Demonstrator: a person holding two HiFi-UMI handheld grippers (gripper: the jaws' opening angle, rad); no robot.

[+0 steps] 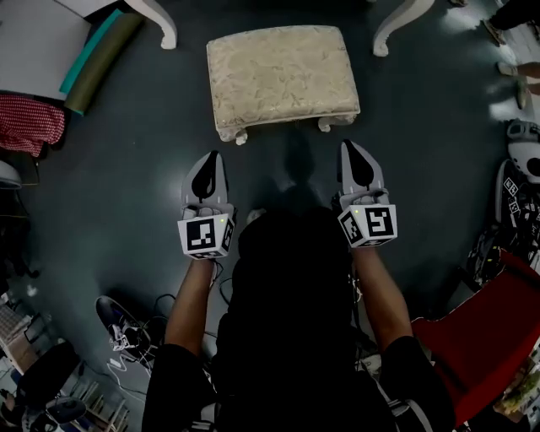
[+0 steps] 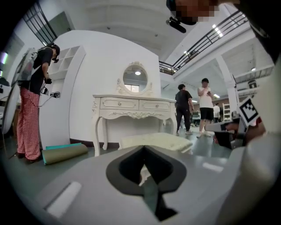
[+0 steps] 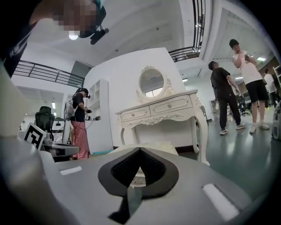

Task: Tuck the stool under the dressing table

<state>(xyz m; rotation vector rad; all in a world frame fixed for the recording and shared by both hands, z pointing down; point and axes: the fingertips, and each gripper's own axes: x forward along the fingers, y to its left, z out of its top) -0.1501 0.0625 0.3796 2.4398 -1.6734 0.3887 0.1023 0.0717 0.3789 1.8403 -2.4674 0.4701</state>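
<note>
both grippers empty, jaws closed: left gripper (image 1: 210, 165), right gripper (image 1: 355, 155). cream stool (image 1: 283, 78) on dark floor (image 1: 126, 169) just ahead of them, before dressing table (image 2: 131, 110), not yet under.

Head view: the top edge cuts off the table (image 1: 163, 25); only two legs show. Both gripper views: the jaws hide most of the stool (image 2: 156, 141).

Floor (image 1: 110, 211), dark grey-green. Bears: cream stool (image 1: 283, 78); white dressing table legs (image 1: 162, 24) beyond it; rolled mats (image 1: 103, 61) beside one leg.
</note>
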